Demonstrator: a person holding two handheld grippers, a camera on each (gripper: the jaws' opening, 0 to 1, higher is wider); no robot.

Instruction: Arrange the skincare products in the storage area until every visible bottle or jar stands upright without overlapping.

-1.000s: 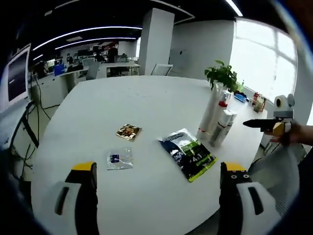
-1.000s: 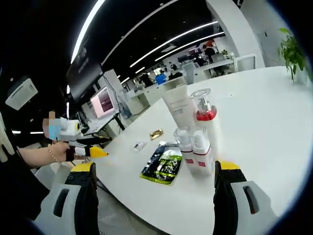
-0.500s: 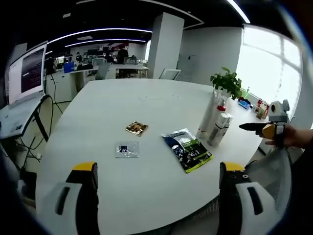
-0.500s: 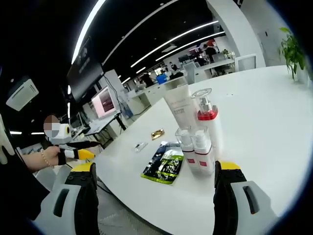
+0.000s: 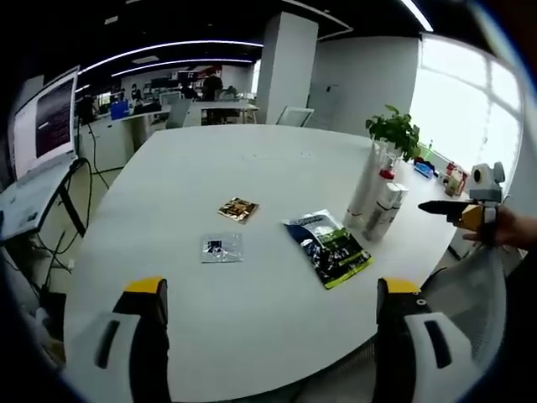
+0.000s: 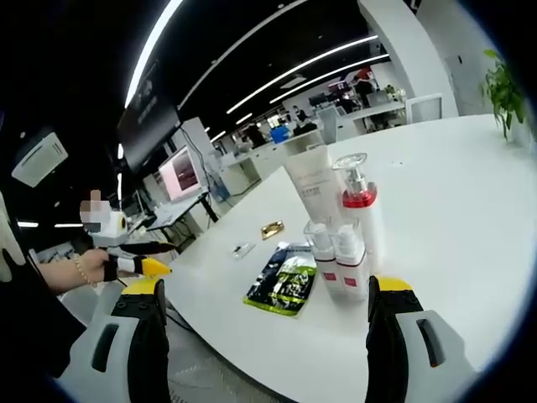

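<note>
Four skincare products stand upright in a tight cluster on the white table [image 6: 453, 176]: a tall white tube [image 6: 309, 186], a pump bottle [image 6: 358, 214] with a red collar, and two small bottles [image 6: 324, 262] in front. In the left gripper view the same cluster [image 5: 374, 200] stands at the table's right side. My left gripper [image 5: 270, 290] is open over the near table edge, well short of the cluster. My right gripper [image 6: 266, 285] is open and empty, with the small bottles just beyond its jaws. It also shows at the right of the left gripper view [image 5: 460, 210].
A green and blue pouch [image 5: 329, 246], a gold sachet [image 5: 238, 209] and a small clear sachet [image 5: 221, 247] lie flat mid-table. A potted plant [image 5: 396, 130] stands behind the bottles. Desks, monitors and chairs surround the table. A hand holds the left gripper [image 6: 141, 264].
The left gripper view has pulled back and risen, so more of the table shows. The right gripper view has hardly shifted. The products and sachets stay put.
</note>
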